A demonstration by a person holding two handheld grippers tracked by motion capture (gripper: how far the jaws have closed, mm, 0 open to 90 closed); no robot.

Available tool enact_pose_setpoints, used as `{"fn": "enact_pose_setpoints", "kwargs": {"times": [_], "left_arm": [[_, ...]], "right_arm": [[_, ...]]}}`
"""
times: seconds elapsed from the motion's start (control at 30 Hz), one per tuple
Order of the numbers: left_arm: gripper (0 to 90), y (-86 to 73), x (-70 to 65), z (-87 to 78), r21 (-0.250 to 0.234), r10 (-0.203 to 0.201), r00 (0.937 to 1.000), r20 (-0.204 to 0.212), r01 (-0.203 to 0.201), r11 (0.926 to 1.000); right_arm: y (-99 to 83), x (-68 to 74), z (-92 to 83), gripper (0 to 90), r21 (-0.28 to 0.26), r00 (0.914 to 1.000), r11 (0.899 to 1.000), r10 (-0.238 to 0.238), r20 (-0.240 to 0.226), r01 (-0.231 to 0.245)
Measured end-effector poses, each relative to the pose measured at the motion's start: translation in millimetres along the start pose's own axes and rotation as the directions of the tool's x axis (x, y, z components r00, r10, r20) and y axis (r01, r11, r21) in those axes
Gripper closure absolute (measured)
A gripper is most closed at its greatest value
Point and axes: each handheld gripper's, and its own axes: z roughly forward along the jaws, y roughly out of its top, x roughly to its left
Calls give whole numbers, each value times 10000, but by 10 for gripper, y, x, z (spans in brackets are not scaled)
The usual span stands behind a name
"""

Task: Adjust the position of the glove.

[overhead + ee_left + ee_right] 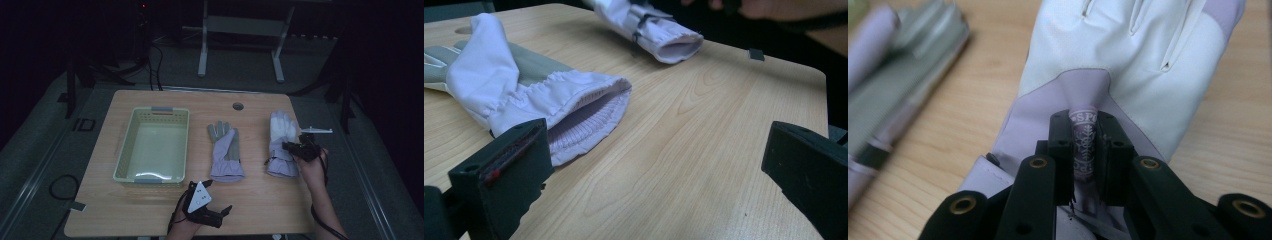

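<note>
**A:** Where is your right gripper (289,146) just now?

**B:** On the right-hand glove (282,142), the white and pale lilac one lying flat near the right end of the table (150,220). In the right gripper view your jaws have pinched up a fold of its lilac fabric (1084,142) near the cuff, a patch with small printed lettering on it, and the pads press on it from both sides. The rest of that glove (1128,55) lies spread on the wood beyond the jaws.

**A:** And your left gripper (227,210)?

**B:** Down at the near edge of the table, in your left hand, with the grey three-cornered plate (200,196) on top. In the left gripper view its jaws stand wide apart with bare wood between them. They grip nothing.

**A:** What lies ahead of it?

**B:** The second glove (225,150), grey on the palm and lilac at the cuff, in the middle of the table. From your left gripper its open cuff (589,122) faces the camera, just beyond the left jaw and apart from it.

**A:** What about the basket (126,145)?

**B:** It is a pale yellow slatted basket with grey handles on its near and far rims, at the left side of the table, well apart from both gloves. Its floor shows bare, and both gloves lie on the wood outside it.
</note>
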Motion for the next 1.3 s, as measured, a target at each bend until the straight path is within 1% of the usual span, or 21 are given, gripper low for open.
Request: {"fn": "enact_pose_setpoints", "kwargs": {"times": [0.13, 0.23, 0.27, 0.3, 0.4, 0.5, 0.53, 0.6, 0.63, 0.67, 0.73, 0.77, 0.8, 0.83, 0.87, 0.97, 1.13, 1.2, 1.23, 1.3], "left_arm": [[0, 0, 0, 0, -3, 12, 10000, -21, -12, 10000], [0, 0, 0, 0, -1, 14, 10000, -19, -14, 10000], [0, 0, 0, 0, -3, 13, 10000, -22, -13, 10000], [0, 0, -1, 0, -3, 20, 10000, -27, -20, 10000], [0, -1, -5, 0, -18, 41, 10000, -27, -41, 10000], [0, -1, -4, -1, -16, 56, 10000, -16, -56, 10000], [0, -1, -3, -1, -13, 52, 10000, -15, -52, 10000], [0, 0, -2, -1, -3, 39, 10000, -10, -39, 10000], [0, -1, -3, 0, -17, 33, 10000, -12, -33, 10000], [0, 0, -5, 0, -23, 29, 10000, -12, -29, 10000], [0, -1, -5, -1, -16, 45, 10000, -18, -45, 10000], [0, -1, -5, -1, -16, 45, 10000, -18, -45, 10000], [0, -1, -5, -1, -16, 45, 10000, -18, -45, 10000], [0, -1, -6, -1, -20, 63, 10000, -19, -63, 10000], [0, -1, -6, -1, -16, 74, 10000, -17, -74, 10000], [0, -1, -5, -3, -15, 89, 10000, -7, -89, 10000], [0, -1, -9, -4, -21, 131, 9999, -2, -131, 9999], [0, -2, -10, -3, -49, 139, 9999, -2, -139, 9999], [0, -2, -10, -5, -37, 141, 9999, -8, -141, 9999], [0, -2, -12, -4, -49, 145, 9999, -16, -145, 9999]], "right_arm": [[167, 99, -164, 800, -166, 9996, 9998, 69, 290, -64], [244, 173, -228, 800, -212, 9995, 9998, 59, 326, -52], [309, 254, -286, 800, -348, 9995, 9993, 163, 275, -153], [325, 278, -299, 800, -388, 9995, 9990, 211, 228, -202], [409, 433, -369, 799, -559, 9996, 9981, 275, -4, -275], [492, 624, -406, 799, -589, 9994, 9981, 155, -301, -173], [511, 676, -409, 799, -571, 9995, 9984, 34, -317, -52], [552, 811, -409, 799, -565, 9986, 9984, -128, -504, 100], [569, 879, -400, 799, -531, 9979, 9983, -275, -591, 244], [582, 941, -391, 799, -533, 9972, 9985, -184, -726, 145], [605, 1081, -365, 799, -549, 9945, 9984, -181, -1034, 124], [605, 1081, -365, 799, -549, 9945, 9984, -181, -1034, 124], [609, 1126, -356, 799, -544, 9936, 9985, -135, -1124, 74], [609, 1126, -356, 799, -544, 9936, 9985, -135, -1124, 74], [618, 1364, -303, 799, -458, 9911, 9988, -254, -1310, 196], [602, 1556, -223, 799, -311, 9897, 9985, -482, -1345, 444], [534, 1780, -43, 799, 82, 9866, 9987, -492, -1554, 511], [493, 1839, 51, 799, 299, 9872, 9973, -615, -1470, 666], [468, 1857, 103, 799, 407, 9878, 9968, -620, -1429, 684], [421, 1882, 208, 798, 731, 9887, 9935, -775, -1284, 874]]}}
